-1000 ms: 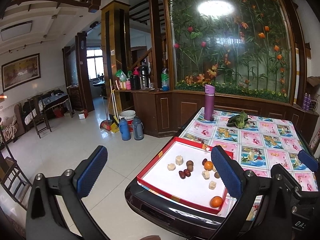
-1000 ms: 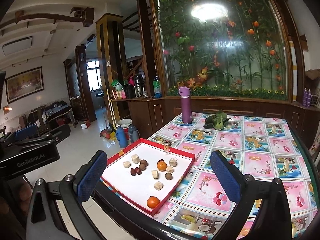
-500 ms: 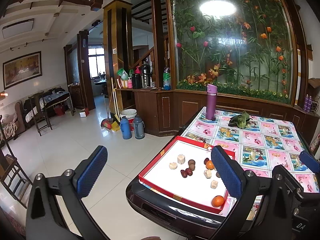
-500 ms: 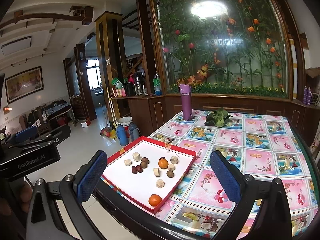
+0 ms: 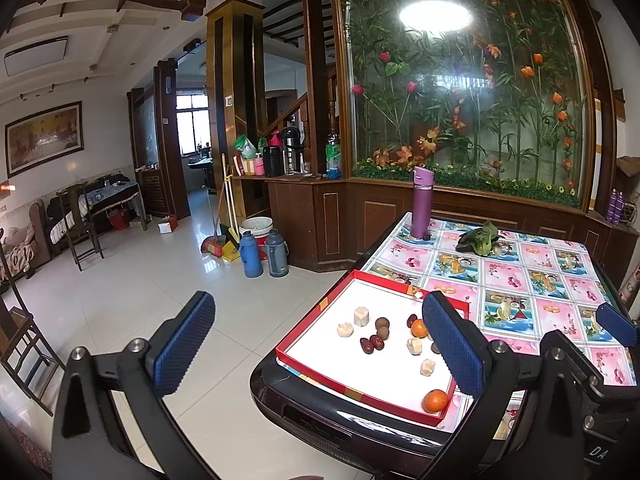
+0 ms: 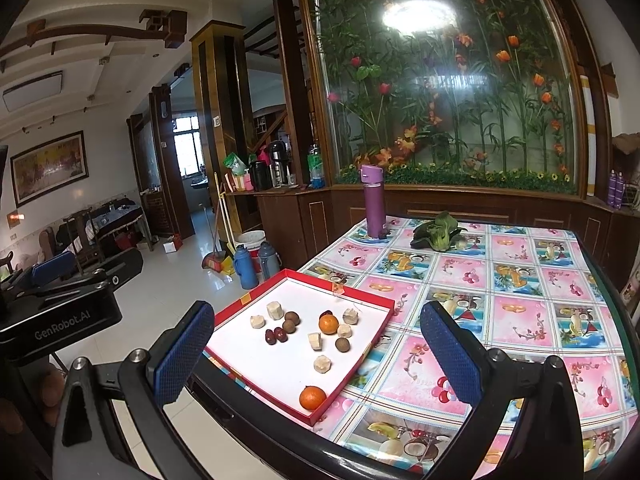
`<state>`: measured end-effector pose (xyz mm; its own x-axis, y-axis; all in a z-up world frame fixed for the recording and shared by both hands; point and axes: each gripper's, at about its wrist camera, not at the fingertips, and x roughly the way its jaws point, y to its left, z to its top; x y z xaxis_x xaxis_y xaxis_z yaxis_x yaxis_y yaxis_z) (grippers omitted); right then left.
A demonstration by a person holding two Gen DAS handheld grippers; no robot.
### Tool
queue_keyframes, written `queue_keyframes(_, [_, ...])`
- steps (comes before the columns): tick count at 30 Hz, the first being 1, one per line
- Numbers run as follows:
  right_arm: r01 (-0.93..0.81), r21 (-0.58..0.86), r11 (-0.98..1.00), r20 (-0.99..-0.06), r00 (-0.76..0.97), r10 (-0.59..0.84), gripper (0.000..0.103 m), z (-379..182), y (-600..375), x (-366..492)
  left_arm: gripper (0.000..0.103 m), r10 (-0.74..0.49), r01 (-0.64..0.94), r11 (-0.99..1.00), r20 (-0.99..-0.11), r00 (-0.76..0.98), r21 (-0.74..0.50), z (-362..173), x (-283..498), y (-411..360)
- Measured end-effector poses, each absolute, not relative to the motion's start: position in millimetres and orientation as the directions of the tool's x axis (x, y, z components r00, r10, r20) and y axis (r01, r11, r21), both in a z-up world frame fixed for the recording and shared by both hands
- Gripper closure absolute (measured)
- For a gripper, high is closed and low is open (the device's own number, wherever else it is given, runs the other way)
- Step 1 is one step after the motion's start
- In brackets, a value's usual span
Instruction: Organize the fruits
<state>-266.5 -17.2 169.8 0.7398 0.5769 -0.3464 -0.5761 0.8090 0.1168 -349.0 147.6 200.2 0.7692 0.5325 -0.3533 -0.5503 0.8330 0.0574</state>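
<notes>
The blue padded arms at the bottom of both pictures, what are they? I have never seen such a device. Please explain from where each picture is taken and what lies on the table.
They are the two fingers of a hand-held claw; a person carries one in each hand. A camera on each claw looks forward along its fingers. One picture comes from the left claw, the other from the right claw. Both are open and hold nothing.

On the table, with its fruit-patterned cover, lies a red tray. Inside are two oranges, dark red dates, round brown fruits and pale chunks. At the far end stand a purple bottle and a leafy green vegetable.
</notes>
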Motion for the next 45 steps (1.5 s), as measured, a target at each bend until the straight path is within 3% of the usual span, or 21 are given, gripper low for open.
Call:
queue_keyframes(10, [-0.583,0.115,0.804,-0.395,0.716,0.576,0.0,155.8,-13.9,-270.4,0.0,0.526,-0.541,0.838,-0.363,0.769,0.068,192.0,-348.0,142.1])
queue_keyframes(23, [-0.557,0.127,0.821,-0.483,0.688,0.542,0.0,130.0,-18.9,-261.4,0.0,0.461,-0.486,0.869,-0.512,0.725,0.094,139.6,-329.4,137.8])
queue_keyframes(45, [-0.543,0.128,0.83,-0.534,0.668,0.519,0.0,117.2,-3.3,-239.3,0.0,0.411,-0.463,0.883,-0.598,0.688,0.074,110.9,-303.6,157.0])
